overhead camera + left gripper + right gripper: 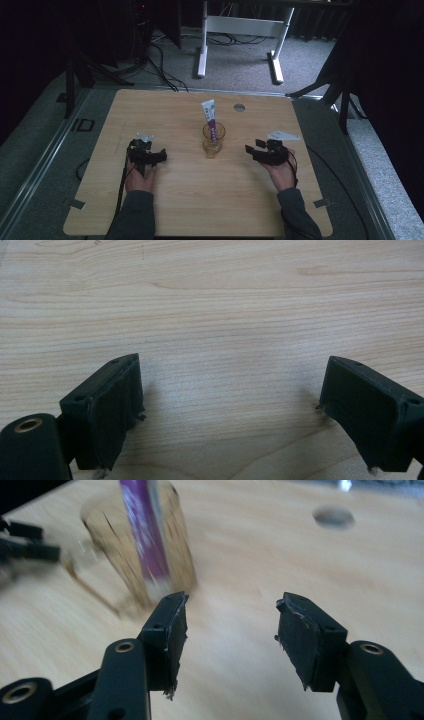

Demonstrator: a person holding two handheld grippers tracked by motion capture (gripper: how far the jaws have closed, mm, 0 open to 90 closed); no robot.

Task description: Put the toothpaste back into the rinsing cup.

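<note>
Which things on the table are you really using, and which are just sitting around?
In use:
- clear amber glass mug
- white and purple tube standing in it
- right hand-held gripper, open

Just there:
- left hand-held gripper, open over bare wood
- round grey table hole
- white desk frame behind

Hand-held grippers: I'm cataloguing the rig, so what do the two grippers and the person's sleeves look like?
Both are black. The left hand-held gripper and right hand-held gripper each carry a grey three-cornered plate on top and trail a dark cable. Each has two blocky black jaws with flat, slightly frayed pads, and brass-coloured screw holes in the arms behind them. The sleeves are dark grey.
</note>
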